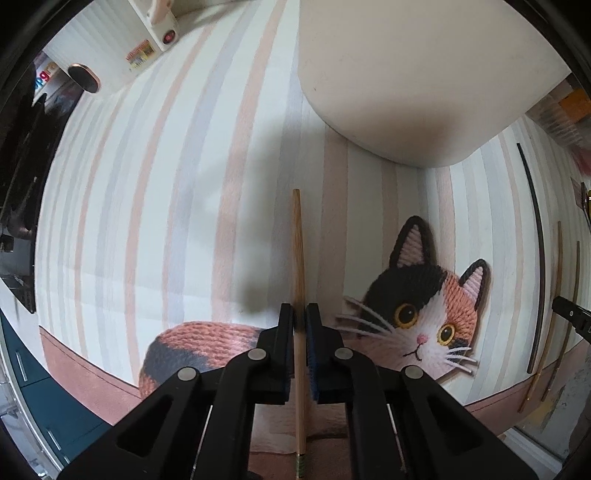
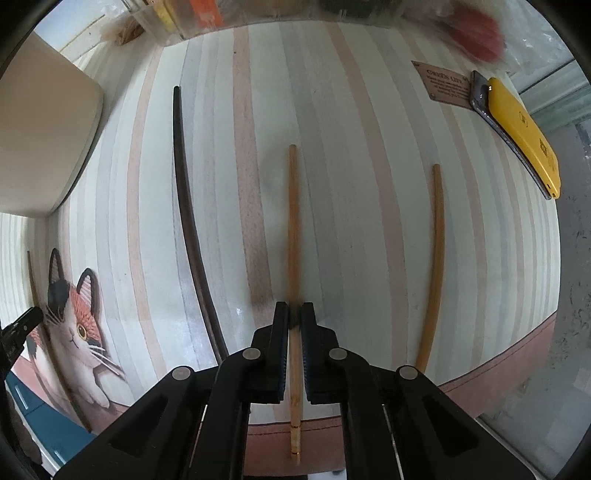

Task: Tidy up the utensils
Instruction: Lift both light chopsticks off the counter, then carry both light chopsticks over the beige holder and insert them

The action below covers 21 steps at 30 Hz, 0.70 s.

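Note:
My left gripper [image 1: 299, 314] is shut on a light wooden chopstick [image 1: 297, 251] that points forward over the striped cat mat [image 1: 155, 192], toward the cream container [image 1: 406, 74]. My right gripper [image 2: 294, 312] is shut on a wooden chopstick [image 2: 293, 221] that lies along the mat [image 2: 351, 221]. A dark chopstick [image 2: 184, 177] lies to its left and another wooden chopstick [image 2: 434, 266] to its right. In the left wrist view the dark chopstick [image 1: 537, 258] and two wooden ones [image 1: 554, 295] lie at the far right.
A yellow case [image 2: 524, 136] on a dark phone lies at the mat's far right beside a brown label [image 2: 447, 83]. The cream container [image 2: 40, 122] stands at the left. A white device [image 1: 155, 29] and a dark oval object [image 1: 84, 78] sit at the far left.

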Motion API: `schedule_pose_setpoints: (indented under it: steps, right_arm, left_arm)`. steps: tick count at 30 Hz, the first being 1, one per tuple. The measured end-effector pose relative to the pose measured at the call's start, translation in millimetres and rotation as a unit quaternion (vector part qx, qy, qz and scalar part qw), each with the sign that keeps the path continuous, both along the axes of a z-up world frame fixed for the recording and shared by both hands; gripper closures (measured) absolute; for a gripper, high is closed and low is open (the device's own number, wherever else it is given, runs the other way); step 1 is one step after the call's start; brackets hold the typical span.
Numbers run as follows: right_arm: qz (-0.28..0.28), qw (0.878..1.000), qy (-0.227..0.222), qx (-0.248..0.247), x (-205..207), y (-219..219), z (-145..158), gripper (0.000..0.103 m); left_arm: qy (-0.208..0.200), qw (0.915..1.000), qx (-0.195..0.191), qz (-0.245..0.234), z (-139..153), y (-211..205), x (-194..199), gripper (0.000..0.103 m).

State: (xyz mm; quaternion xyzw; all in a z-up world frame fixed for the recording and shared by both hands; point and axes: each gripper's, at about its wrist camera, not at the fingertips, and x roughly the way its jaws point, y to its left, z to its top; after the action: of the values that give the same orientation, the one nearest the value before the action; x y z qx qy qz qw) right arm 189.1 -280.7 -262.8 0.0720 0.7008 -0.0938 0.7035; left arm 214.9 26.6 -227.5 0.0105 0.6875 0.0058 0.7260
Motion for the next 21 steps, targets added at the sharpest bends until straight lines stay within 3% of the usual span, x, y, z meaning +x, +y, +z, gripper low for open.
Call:
schedule_pose_setpoints:
  steps: [12, 21]
  right_arm:
    - [0.014, 0.994, -0.105, 0.017, -18, 37, 60, 0.096]
    - [0.059, 0.980, -0.191, 0.021, -9, 62, 122, 0.096]
  left_arm:
    - [-0.101, 0.9949, 0.006, 0.007, 81, 21, -21, 0.099]
    - [-0.176, 0.9832, -0.017, 0.045, 146, 50, -31, 0.099]
